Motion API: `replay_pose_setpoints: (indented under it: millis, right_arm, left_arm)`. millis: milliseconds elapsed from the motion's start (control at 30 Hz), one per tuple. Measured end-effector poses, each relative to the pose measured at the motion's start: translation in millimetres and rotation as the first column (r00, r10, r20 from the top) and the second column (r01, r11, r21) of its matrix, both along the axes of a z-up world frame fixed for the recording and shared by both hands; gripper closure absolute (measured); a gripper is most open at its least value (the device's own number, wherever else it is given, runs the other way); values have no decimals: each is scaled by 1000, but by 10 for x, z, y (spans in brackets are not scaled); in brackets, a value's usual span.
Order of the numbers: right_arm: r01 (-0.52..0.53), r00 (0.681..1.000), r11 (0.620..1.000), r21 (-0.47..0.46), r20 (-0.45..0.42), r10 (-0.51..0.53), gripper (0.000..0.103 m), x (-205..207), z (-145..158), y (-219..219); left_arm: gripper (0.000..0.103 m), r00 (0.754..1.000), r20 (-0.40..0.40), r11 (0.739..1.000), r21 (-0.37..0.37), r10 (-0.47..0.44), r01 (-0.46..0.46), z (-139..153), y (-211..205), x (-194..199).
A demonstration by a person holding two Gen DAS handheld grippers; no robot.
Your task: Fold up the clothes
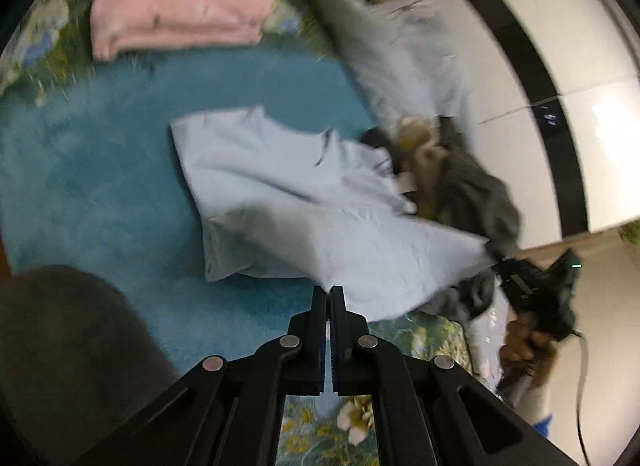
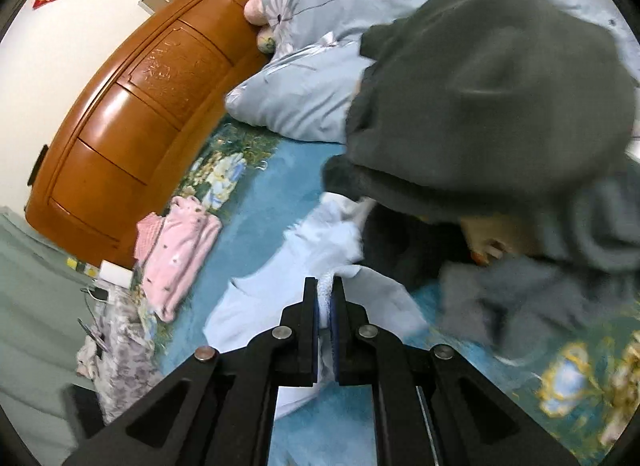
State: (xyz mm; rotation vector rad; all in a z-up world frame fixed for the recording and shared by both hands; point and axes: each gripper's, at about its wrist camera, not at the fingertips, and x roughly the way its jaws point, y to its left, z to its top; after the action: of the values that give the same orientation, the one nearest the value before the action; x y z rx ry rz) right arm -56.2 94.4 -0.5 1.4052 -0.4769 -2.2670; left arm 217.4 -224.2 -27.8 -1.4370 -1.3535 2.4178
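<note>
A light blue T-shirt (image 1: 304, 201) lies spread on the teal blanket (image 1: 100, 169), neckline away from me. My left gripper (image 1: 330, 290) is shut on the shirt's near hem and lifts it slightly. In the right wrist view the same light blue shirt (image 2: 320, 250) runs up from my right gripper (image 2: 325, 282), which is shut on a bunched edge of it. The right gripper also shows in the left wrist view (image 1: 536, 286) at the shirt's right corner.
A folded pink garment (image 1: 176, 13) lies at the far left, seen also in the right wrist view (image 2: 176, 254). A pile of dark grey clothes (image 2: 480, 105) sits right of the shirt. A pale blue quilt (image 2: 312, 77) and a wooden headboard (image 2: 132, 105) lie beyond.
</note>
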Motion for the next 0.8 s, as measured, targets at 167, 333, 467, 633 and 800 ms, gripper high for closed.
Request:
replay_pose_setpoints:
  millis: [167,333,467,633,800]
  right_arm:
    - [51,998,997,-55,-25,-52,98,520,158,486]
    - [30,1000,1000,-8,6,-30,98,364,180,320]
    - [-18,998,999,46,64,15,98,-177,54,-246]
    - [-61,985,990,125,168,40,98,-881,-268,-988]
    - [-86,975,967,241,221,32,98,-1354,-680,-1626]
  left_arm:
    - [102,996,35,988,129,-87,82,51,171,369]
    - [102,998,41,986,166,-38,30,-88,30,163]
    - [102,992,84,970,215,96,-112,-369,-407,-148]
    - [102,950,182,921,254,253,-294,-860,-1001,-556]
    - [102,925,242,914,215,292,-344,-1167,-1336,-1003]
